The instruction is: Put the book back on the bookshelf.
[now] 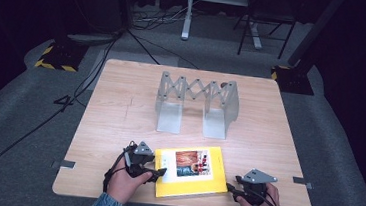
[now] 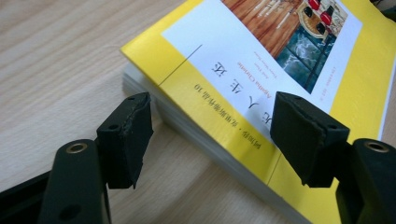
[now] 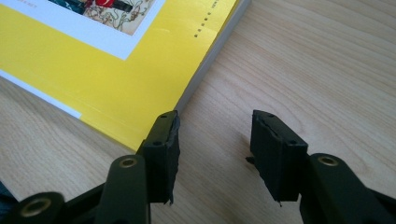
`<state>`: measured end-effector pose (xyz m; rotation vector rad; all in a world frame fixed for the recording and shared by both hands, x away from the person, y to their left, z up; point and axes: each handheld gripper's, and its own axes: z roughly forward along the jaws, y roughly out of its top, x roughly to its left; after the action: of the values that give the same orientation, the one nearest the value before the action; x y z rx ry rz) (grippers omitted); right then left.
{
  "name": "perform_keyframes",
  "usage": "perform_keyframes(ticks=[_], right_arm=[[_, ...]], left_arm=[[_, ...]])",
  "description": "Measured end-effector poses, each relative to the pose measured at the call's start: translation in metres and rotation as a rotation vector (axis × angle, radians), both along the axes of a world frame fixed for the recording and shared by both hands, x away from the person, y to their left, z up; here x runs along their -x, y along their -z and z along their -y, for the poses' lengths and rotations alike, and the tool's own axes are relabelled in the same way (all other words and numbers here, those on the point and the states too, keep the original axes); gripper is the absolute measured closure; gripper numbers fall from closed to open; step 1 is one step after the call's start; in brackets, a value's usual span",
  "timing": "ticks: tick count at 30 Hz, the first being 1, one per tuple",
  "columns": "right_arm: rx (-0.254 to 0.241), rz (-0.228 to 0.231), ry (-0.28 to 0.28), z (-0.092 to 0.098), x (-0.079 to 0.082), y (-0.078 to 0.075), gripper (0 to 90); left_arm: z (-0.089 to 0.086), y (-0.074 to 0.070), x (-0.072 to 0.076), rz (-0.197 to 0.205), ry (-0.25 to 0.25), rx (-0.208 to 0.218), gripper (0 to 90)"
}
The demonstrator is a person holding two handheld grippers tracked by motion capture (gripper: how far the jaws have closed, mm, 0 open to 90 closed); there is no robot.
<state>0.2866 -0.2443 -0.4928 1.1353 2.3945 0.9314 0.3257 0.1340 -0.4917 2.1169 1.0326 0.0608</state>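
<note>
Yellow paperback book point(image 1: 191, 172) lies flat on the light wooden surface point(image 1: 120, 112), left hand-held gripper point(image 1: 157, 171) gaping across its corner, right hand-held gripper point(image 1: 234, 184) parted beside its edge.

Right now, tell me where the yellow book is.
In the high view the yellow book lies flat at the table's near edge, between the left gripper and the right gripper, in front of the metal rack.

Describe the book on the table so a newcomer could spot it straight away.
Start from the wooden table and find the grey metal expanding book rack at its middle. Nearer the person, by the front edge, lies the yellow paperback flat, between the two hand-held tools. Its yellow cover with a white panel and small picture sets it apart.
</note>
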Motion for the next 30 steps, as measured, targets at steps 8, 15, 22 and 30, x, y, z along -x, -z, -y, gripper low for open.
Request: perform_keyframes(ticks=[8, 15, 22, 30], right_arm=[[-0.001, -0.005, 0.008, 0.000, 0.002, 0.000, 53.1], [-0.004, -0.005, 0.008, 0.000, 0.002, 0.000, 53.1], [-0.007, -0.009, -0.005, -0.001, 0.003, -0.001, 60.2], [-0.005, -0.006, -0.007, -0.002, 0.003, -0.001, 61.3]], left_arm=[[0.003, 0.001, 0.003, -0.021, -0.031, -0.007, 28.8], [0.005, 0.000, 0.006, -0.045, -0.043, -0.014, 29.1], [0.007, -0.003, 0.006, -0.009, -0.008, -0.033, 30.5], [0.013, -0.013, 0.011, 0.059, 0.027, -0.043, 40.2]])
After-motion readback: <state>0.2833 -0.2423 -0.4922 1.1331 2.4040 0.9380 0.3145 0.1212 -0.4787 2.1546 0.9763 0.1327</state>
